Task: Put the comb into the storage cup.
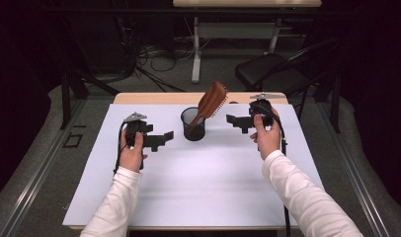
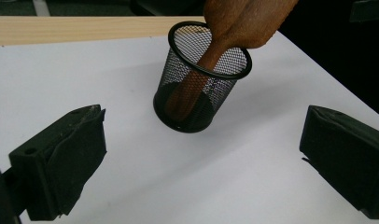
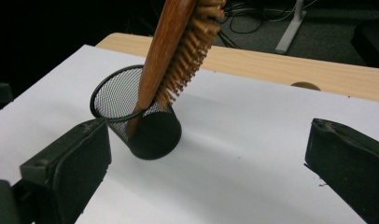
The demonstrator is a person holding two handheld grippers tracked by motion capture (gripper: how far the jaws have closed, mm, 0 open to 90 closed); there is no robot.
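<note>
While both hand-held grippers gape empty, hairbrush [image 1: 212,99] in mesh cup [image 1: 193,126] between them.

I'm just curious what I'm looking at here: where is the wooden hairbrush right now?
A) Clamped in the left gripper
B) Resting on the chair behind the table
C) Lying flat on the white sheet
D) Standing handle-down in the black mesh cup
D: the hairbrush leans with its handle inside the mesh cup, and both grippers are open and apart from it.
</note>
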